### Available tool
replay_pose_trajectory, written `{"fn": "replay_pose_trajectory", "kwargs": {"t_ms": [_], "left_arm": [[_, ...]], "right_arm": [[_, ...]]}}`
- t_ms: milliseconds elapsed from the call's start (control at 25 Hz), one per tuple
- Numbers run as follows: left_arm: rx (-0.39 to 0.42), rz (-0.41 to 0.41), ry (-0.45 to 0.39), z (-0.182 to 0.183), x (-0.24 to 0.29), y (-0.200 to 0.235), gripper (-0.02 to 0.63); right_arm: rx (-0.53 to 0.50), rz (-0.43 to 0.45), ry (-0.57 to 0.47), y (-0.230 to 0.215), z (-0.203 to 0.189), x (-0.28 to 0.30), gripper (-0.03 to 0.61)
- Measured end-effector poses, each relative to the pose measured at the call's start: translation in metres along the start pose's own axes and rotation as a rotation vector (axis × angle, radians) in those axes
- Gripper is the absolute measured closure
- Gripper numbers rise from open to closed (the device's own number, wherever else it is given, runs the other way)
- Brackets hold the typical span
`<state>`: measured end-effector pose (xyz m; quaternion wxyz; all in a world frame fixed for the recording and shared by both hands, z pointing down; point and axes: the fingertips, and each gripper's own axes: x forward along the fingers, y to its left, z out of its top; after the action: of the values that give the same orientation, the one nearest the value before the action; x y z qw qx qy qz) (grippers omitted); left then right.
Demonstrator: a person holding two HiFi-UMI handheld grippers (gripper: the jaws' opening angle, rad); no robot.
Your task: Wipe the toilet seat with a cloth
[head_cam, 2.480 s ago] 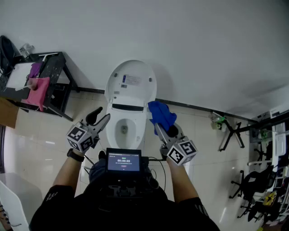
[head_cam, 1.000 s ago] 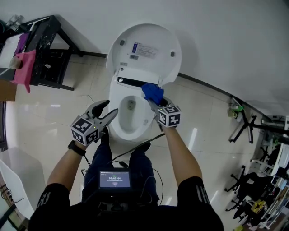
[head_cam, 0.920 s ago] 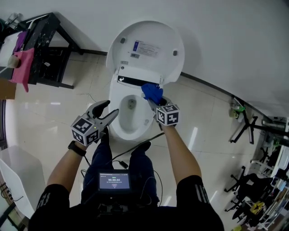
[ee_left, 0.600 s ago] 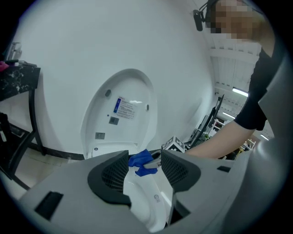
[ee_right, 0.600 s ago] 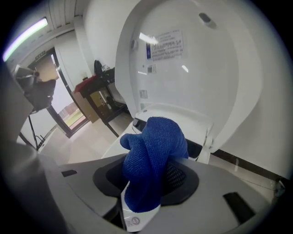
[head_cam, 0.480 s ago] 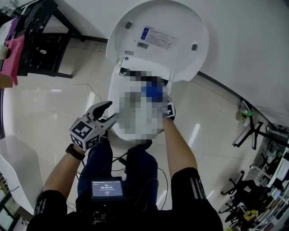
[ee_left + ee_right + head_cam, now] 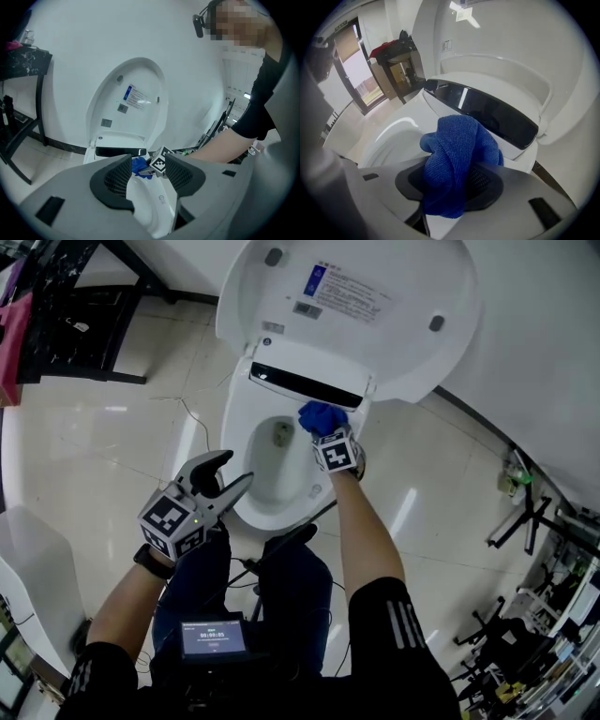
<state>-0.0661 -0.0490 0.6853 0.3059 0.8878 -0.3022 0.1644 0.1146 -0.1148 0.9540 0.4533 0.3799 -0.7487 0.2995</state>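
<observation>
Jaws of the right gripper (image 7: 452, 185) clench a bunched blue cloth (image 7: 459, 140); left gripper (image 7: 147, 171) gapes empty.

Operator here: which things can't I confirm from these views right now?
- Whether the blue cloth touches the toilet rim: the cloth itself covers the contact spot in the right gripper view, and the right gripper covers it in the head view.
- Print on the lid label: too small in every view.
- The rim's near part in the left gripper view: behind the left gripper.
</observation>
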Motion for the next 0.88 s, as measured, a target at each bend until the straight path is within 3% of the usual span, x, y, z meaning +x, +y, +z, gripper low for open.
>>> {"fn": "replay_pose_trajectory", "kwargs": {"t_ms": [200, 440, 800, 880], "left_arm": [[-0.002, 0.008, 0.013, -0.005, -0.005, 0.000, 0.402], [0.022, -0.006, 0.028, 0.001, -0.013, -0.012, 0.402], [0.050, -0.054, 0.035, 0.005, -0.013, -0.029, 0.402], [0.048, -0.045, 0.020, 0.011, -0.016, -0.027, 0.402]], "right_arm": [[0.072, 0.003, 0.062, 0.002, -0.018, -0.006, 0.383], [0.173, 0.041, 0.169, 0.013, -0.088, -0.019, 0.385], [0.234, 0.042, 0.093, 0.056, -0.116, -0.037, 0.384], [0.264, 0.040, 0.024, 0.052, -0.115, -0.042, 0.390]]}}
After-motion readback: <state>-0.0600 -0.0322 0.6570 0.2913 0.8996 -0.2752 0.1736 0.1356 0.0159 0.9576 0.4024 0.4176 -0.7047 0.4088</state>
